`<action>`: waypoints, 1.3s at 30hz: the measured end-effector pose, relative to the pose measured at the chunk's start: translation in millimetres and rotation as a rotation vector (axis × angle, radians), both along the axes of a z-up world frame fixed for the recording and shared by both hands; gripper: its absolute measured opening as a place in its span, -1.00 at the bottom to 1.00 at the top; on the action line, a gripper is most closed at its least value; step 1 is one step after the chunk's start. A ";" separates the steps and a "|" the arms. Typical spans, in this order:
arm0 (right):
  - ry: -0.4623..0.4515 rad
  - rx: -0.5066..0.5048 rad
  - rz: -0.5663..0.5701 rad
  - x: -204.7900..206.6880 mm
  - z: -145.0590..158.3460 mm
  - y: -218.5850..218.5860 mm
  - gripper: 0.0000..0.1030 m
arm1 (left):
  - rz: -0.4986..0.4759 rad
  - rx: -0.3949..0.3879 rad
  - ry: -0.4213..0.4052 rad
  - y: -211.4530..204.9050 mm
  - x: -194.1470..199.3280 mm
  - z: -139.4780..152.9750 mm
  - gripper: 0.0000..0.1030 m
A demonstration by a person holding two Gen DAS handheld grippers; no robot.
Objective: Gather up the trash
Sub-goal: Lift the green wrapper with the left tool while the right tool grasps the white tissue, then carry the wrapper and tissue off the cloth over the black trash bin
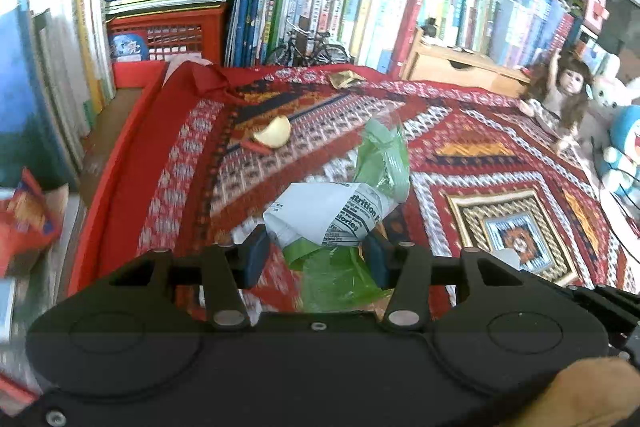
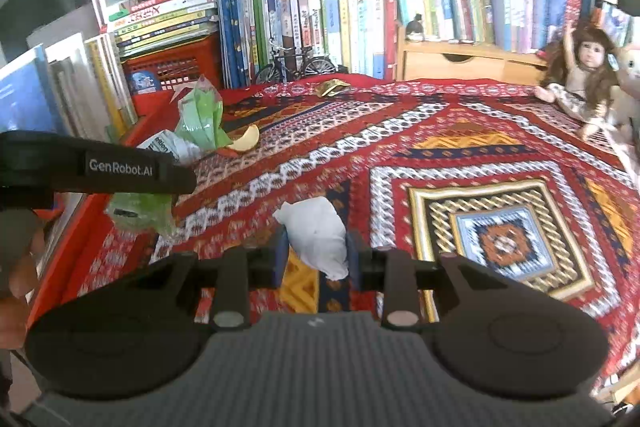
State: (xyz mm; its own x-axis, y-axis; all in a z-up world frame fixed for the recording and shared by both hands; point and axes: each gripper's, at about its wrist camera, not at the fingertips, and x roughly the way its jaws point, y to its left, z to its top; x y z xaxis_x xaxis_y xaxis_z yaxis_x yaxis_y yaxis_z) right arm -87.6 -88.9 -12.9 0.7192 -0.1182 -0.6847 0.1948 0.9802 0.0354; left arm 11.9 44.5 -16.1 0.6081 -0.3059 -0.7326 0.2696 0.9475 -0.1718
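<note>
Above the patterned tabletop (image 2: pixel 460 131), left gripper (image 1: pixel 316 255) clamps a green wrapper (image 1: pixel 332 219) with a printed label. Right gripper (image 2: pixel 318 257) clamps crumpled white paper (image 2: pixel 316 231). Fruit peel (image 1: pixel 274 137) lies beyond.

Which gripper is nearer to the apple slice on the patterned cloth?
Left. The left gripper, holding a green wrapper, sits just in front of the apple slice. The right gripper, holding a crumpled tissue, is farther back.

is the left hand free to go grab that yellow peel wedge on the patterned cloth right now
Probably not yet. The left tongs are already shut on a crumpled green and white plastic wrapper. The pale yellow peel wedge lies unobstructed on the red patterned cloth beyond, but the wrapper must go first.
</note>
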 end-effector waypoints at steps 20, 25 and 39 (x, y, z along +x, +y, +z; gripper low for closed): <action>-0.004 -0.058 0.034 -206.7 23.2 4.2 -0.29 | -0.021 -0.032 0.019 5.3 -233.7 11.6 -0.07; 0.014 -0.063 0.024 -229.5 13.8 8.2 -0.29 | -0.044 -0.025 0.027 4.9 -256.1 -2.6 -0.07; 0.124 0.000 0.005 -257.4 -47.8 13.4 -0.28 | -0.049 0.033 0.133 8.5 -292.9 -80.3 -0.07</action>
